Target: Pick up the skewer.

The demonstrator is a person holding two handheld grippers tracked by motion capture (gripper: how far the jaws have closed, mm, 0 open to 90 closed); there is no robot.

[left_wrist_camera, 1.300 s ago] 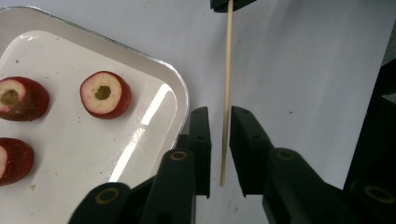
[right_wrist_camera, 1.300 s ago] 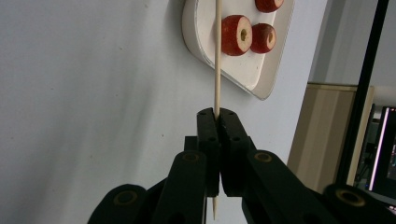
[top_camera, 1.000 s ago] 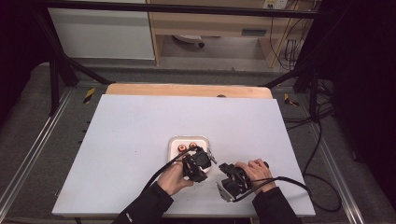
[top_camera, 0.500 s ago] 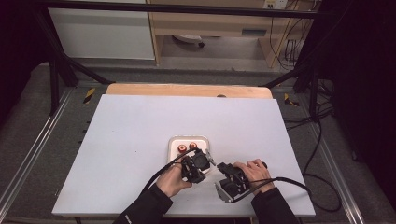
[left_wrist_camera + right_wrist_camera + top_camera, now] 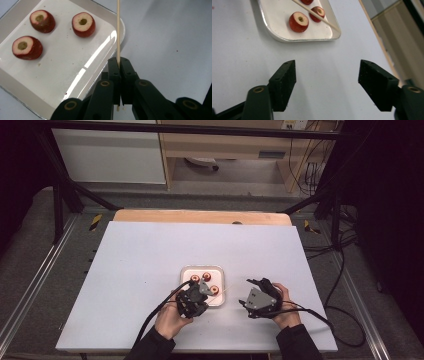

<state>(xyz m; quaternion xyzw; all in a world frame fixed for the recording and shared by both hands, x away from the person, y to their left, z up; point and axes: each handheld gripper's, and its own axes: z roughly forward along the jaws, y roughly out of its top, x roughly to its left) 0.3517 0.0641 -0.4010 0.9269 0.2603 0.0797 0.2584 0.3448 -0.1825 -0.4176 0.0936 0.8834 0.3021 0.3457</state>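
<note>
A white tray (image 5: pixel 218 268) near the table's front holds three red cored fruit pieces (image 5: pixel 206 276). My left gripper (image 5: pixel 202 290) is shut on a thin wooden skewer (image 5: pixel 118 30), which sticks out past the tray's (image 5: pixel 65 57) right rim, beside the fruit (image 5: pixel 83 24). The left gripper's tips (image 5: pixel 119 61) clamp the stick near its lower end. My right gripper (image 5: pixel 245 291) stands to the right of the tray. Its jaws (image 5: pixel 327 75) have just been opening and have nothing between them, only bare table. Beyond them lie the tray (image 5: pixel 279 22), a fruit piece (image 5: pixel 298 22) and the skewer (image 5: pixel 317 16).
The white table top (image 5: pixel 150 255) has a wooden strip (image 5: pixel 200 216) along its far edge. Cables trail from both grippers off the front and right. Metal frame rails (image 5: pixel 40 270) run along both sides.
The two grippers have drawn apart. The right one let go of the skewer, opened and moved right. The left one shifted left over the tray's front edge with the skewer.
</note>
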